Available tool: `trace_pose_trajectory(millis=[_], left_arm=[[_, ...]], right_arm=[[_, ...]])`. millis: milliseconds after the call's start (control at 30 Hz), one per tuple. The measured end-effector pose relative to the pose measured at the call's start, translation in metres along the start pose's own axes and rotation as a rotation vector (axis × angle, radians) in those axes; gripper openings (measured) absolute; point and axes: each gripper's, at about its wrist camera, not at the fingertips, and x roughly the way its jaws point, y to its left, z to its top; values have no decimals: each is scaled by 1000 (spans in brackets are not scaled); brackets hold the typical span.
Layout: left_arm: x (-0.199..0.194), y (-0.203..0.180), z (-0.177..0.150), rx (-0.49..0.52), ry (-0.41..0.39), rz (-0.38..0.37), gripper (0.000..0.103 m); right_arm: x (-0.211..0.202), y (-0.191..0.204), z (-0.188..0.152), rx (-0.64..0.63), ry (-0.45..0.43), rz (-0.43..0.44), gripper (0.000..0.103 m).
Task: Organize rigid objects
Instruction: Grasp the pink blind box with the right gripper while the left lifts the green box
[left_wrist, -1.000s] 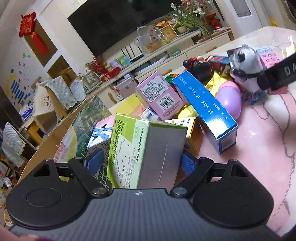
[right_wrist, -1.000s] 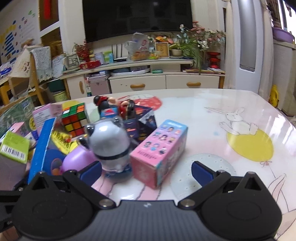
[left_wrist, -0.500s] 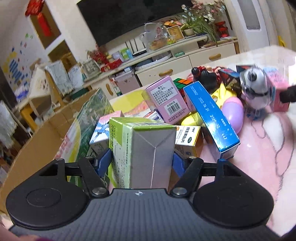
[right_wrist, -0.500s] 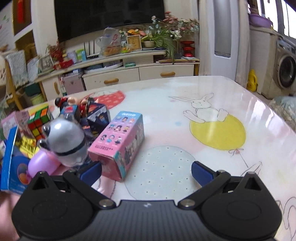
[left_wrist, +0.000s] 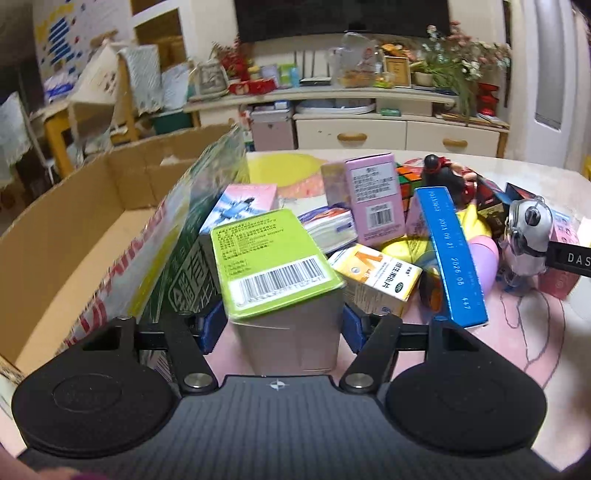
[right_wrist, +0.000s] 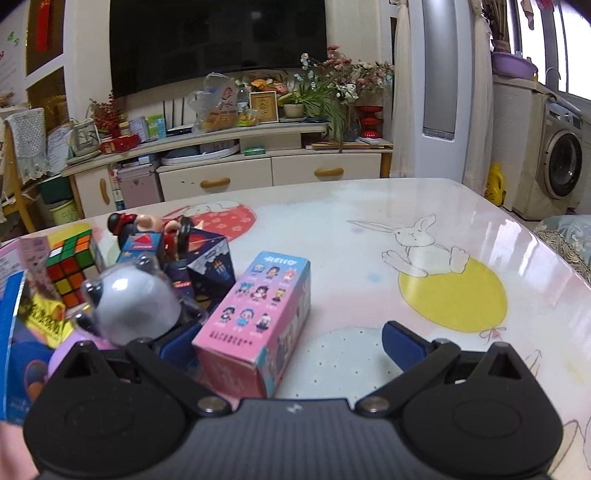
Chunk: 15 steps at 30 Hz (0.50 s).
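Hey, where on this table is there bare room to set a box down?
The table is bare right of the pink figure box, across the rabbit print and yellow circle. Left of it is crowded: panda toy, Rubik's cube, blue box.

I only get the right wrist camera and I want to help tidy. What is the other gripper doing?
Observer: The left gripper is closing its jaws on a green box, pads against its sides.
Operator: Where can that go?
Observer: A cardboard box, open on top, sits just left of that gripper. Your view misses it.
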Motion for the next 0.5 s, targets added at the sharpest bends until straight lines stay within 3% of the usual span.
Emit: trace_pose_trajectory(millis=[133,167,233,400,500], left_arm=[[0,2,3,-16,-1,2,77],[0,1,4,-18,0,3,77],[-1,1,3,-19,1,6,65],[-3,1,3,-19,3,-5,64],[-7,2,5,-17,-8,-23,64]], right_arm=[[4,0,1,-1,-1,-20,98],[5,-1,1,1,4,-19,92],[7,-3,1,9,12,-14,81],[5,-7,0,0,9,-9,45],[2,-9,-1,-5,5,1,36]])
